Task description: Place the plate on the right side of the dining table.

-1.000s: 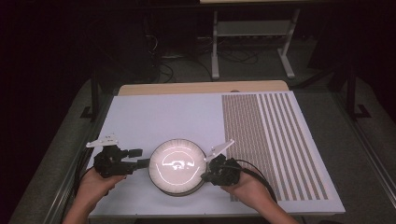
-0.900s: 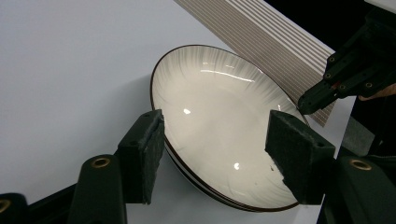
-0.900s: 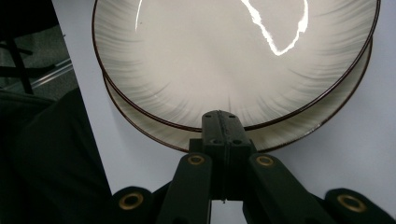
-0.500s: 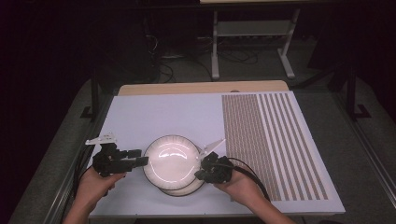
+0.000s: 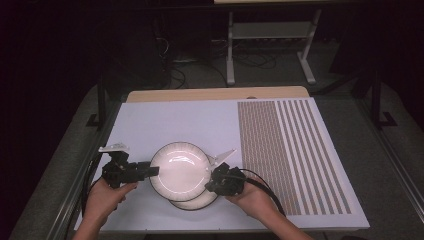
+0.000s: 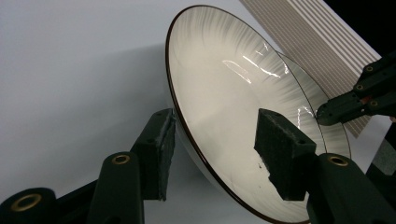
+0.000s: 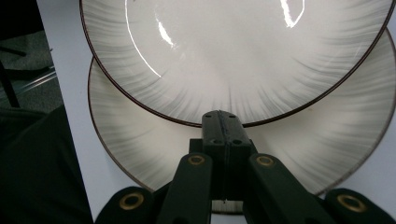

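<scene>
Upper plate [image 5: 181, 168], over lower plate [image 5: 194, 202]: right claw [image 7: 225, 122] grips it, left claw [image 6: 212, 154] closing, untouched.

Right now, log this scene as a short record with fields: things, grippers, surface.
upper plate: white, dark-rimmed, lifted off and shifted from the lower plate
right hand-held gripper: shut on the upper plate's rim
left hand-held gripper: jaws have just been closing, straddling the upper plate's opposite rim, pads not yet pressing
surface: white mat with a brown striped panel
</scene>
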Tool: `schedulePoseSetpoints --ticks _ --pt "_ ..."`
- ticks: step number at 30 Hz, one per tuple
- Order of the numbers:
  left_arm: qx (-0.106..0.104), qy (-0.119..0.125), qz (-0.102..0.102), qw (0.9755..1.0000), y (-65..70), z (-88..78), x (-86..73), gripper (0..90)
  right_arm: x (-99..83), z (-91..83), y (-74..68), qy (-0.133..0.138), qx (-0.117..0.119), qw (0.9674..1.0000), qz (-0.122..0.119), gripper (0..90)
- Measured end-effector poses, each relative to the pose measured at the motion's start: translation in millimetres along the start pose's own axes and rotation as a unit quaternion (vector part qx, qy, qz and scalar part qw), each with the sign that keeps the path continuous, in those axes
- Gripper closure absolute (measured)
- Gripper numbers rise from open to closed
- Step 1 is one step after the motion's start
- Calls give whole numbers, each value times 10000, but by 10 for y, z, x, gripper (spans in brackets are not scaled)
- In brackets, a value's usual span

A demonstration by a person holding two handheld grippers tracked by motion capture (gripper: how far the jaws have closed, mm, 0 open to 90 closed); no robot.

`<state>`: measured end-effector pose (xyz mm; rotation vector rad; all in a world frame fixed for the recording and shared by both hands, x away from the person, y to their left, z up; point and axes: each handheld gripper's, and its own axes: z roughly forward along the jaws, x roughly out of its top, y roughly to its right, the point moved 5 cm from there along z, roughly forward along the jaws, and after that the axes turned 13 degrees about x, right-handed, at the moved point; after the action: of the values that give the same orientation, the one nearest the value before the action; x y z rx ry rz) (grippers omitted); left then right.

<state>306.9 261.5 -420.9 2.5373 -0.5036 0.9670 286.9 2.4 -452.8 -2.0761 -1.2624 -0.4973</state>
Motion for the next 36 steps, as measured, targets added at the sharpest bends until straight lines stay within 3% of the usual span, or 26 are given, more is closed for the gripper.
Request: schedulePoseSetpoints --ticks 5,7,10,18,23,25,26,29,31,33,34,36 --pt "141 -142 -277 9994 -43 36 -5 517 39 60 10 -2 5 10000 -30 898" --pt "234 -287 -459 9983 -59 62 -14 538 61 95 15 3 13 10000 -20 898" --pt "299 -319 -591 9973 -64 77 -7 571 80 133 19 41 17 10000 -36 898" --pt "391 -418 -764 9954 -39 111 4 630 114 204 40 110 -54 9999 -81 898" --pt "509 -430 -895 9937 -59 107 10 723 130 236 69 191 -77 9998 -42 898" --pt "500 -452 -1000 9927 -62 106 16 735 132 234 72 217 -89 9997 -29 897" --pt "467 -481 -1163 9909 -76 104 21 747 131 233 75 232 -80 9997 -22 897" --pt "455 -506 -1342 9886 -83 110 31 760 127 234 78 266 -45 9996 25 896" --pt "410 -522 -1550 9857 -98 113 37 771 123 233 83 302 -5 9995 36 893" --pt "374 -505 -1632 9846 -102 111 41 788 118 230 86 304 -5 9995 50 884" --pt "299 -421 -1777 9827 -100 97 58 797 114 215 89 382 67 9992 116 858" --pt "330 -427 -1769 9827 -94 92 62 799 114 197 91 442 74 9989 151 840"
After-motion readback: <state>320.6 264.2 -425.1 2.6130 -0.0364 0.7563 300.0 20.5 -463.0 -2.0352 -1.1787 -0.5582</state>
